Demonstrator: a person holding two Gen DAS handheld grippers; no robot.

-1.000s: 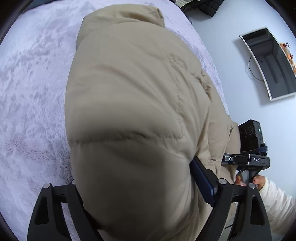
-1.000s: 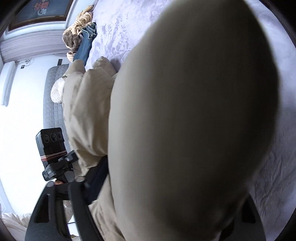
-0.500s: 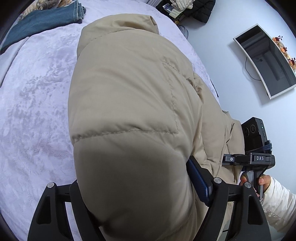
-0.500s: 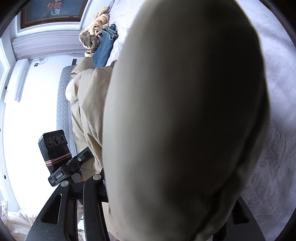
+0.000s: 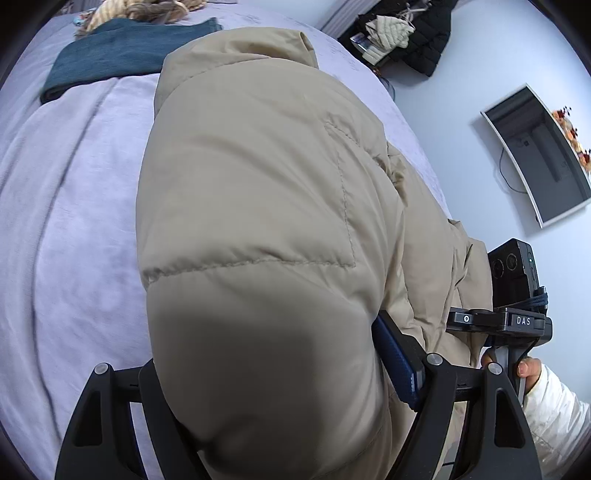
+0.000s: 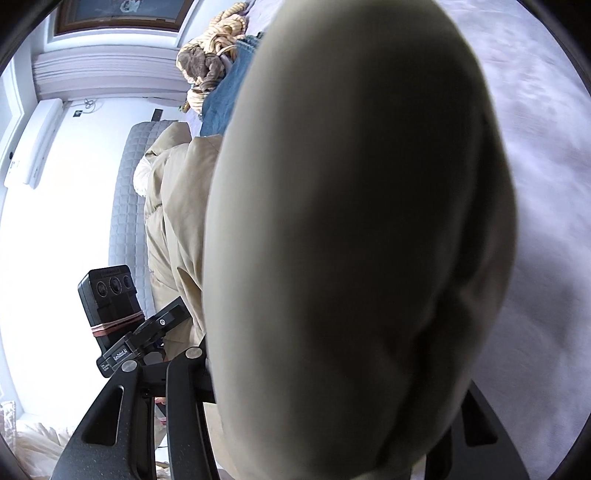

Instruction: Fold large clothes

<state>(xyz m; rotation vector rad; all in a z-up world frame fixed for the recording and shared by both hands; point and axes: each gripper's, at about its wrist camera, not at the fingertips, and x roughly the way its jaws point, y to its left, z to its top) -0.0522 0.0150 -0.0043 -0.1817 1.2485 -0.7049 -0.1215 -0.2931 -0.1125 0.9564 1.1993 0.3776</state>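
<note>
left wrist view: jacket (image 5: 251, 229) hem lifted further off bed (image 5: 66, 221), both grippers (image 5: 280, 398) (image 6: 332, 406) clamped on it; fold-over under way

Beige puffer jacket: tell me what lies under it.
The beige puffer jacket lies over a lavender bedspread, which shows around it. Folded blue jeans lie beyond its collar, not under it. Whatever is directly beneath the jacket is covered.

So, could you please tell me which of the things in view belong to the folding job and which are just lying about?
In the job:
- jacket
- left gripper, shut on it
- right gripper, shut on it
- bed

Lying about:
- jeans
- knitted bundle
- wall screen
- dark clothes
</note>
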